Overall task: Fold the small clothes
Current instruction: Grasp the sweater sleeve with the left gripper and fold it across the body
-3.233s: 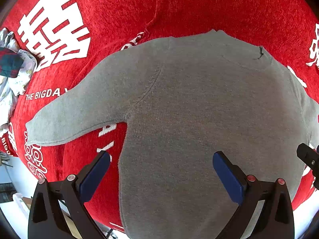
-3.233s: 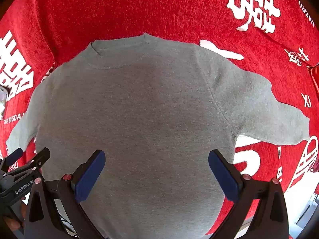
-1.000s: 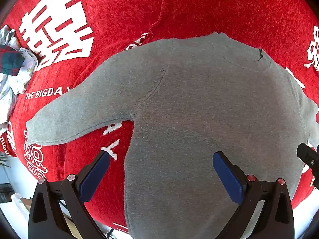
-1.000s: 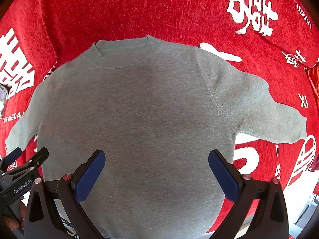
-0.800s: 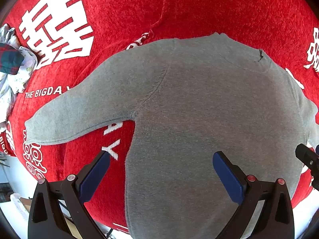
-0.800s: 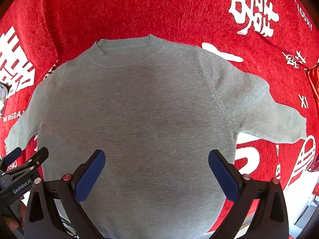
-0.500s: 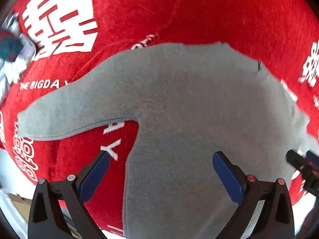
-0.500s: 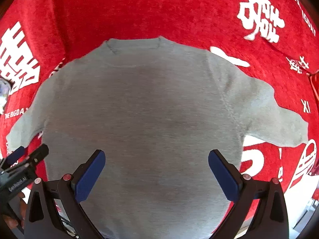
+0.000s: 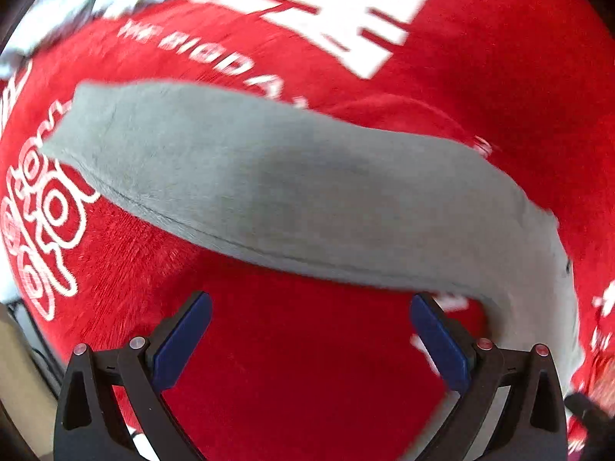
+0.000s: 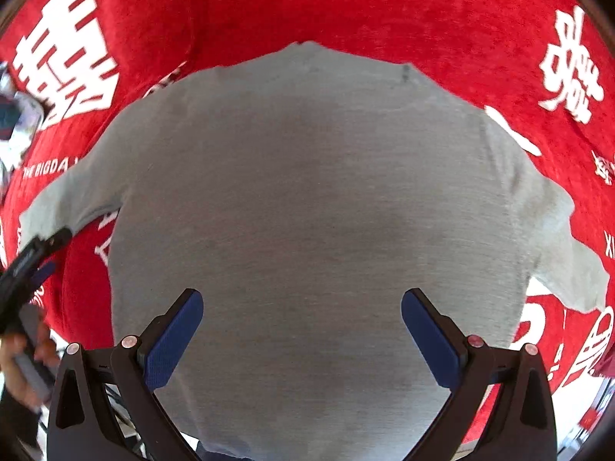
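Grey knitted long-sleeved sweater lay flat on the red fuzzy cloth with white letters, its neck pointing away from the right claw and its bottom edge near, so its body ran from near to far while both sleeves stuck out to the sides. The right claw hung over the bottom part of the sweater with its blue pads wide apart and nothing between them. The left claw was also wide apart and empty, over the red cloth just beside the sweater's left sleeve, which stretched long from side to side across its view.
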Motion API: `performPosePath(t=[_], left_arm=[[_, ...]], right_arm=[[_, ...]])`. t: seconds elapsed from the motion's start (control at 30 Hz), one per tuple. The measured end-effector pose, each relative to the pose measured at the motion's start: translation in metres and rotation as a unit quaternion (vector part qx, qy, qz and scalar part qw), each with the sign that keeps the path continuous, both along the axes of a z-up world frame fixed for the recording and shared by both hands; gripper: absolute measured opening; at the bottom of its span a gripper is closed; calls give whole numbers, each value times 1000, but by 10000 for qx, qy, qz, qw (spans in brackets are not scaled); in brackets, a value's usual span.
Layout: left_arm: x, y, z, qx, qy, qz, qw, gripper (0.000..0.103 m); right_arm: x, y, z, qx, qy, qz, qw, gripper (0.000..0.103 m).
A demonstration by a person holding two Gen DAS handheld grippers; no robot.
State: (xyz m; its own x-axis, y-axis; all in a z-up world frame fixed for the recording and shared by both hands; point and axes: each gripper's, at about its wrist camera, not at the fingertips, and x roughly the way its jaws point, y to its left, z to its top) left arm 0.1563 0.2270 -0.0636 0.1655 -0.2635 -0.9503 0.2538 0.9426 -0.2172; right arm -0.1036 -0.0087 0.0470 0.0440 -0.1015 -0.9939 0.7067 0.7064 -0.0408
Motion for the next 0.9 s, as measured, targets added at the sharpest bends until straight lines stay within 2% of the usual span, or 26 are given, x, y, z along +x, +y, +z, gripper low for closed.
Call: performPosePath(t=[0.17,0.3,0.37,0.4,0.43,0.47,0.5,0.53,0.6,0.7,0.8,0.9], left_arm=[[29,12,-19,-584,144,269,9978,103],[47,21,-7,-783,-222,545,9952,103],[53,26,5,-548,-550,711,9944,100],[58,29,9,-386,-699,758,9939,86],[62,32,10,-253,-738,769,9940,66],[66,35,9,-182,-701,780,9943,54],[69,39,8,-195,-649,772,9947,24],[72,42,6,-306,-584,727,9952,6],[73,51,10,-505,-603,677,9946,6],[62,44,33,-566,-899,363,9937,6],[43,19,66,-758,-1177,-98,9901,6],[14,-20,104,-1017,-1482,-786,9806,6]], right_arm=[[10,9,-8,23,129,131,9998,103],[14,11,-10,10,203,190,9996,103],[15,11,-11,13,213,197,9996,103],[15,11,-11,15,210,194,9996,103],[15,11,-10,15,206,187,9996,103],[15,11,-10,8,200,183,9996,103],[15,11,-9,-1,176,181,9997,103],[14,10,-8,-3,152,177,9997,103],[13,10,-5,-7,74,155,9999,103],[7,8,1,-9,-67,96,9999,103],[-6,-1,7,7,-214,-115,9997,103],[-24,-16,15,40,-366,-339,9987,103]])
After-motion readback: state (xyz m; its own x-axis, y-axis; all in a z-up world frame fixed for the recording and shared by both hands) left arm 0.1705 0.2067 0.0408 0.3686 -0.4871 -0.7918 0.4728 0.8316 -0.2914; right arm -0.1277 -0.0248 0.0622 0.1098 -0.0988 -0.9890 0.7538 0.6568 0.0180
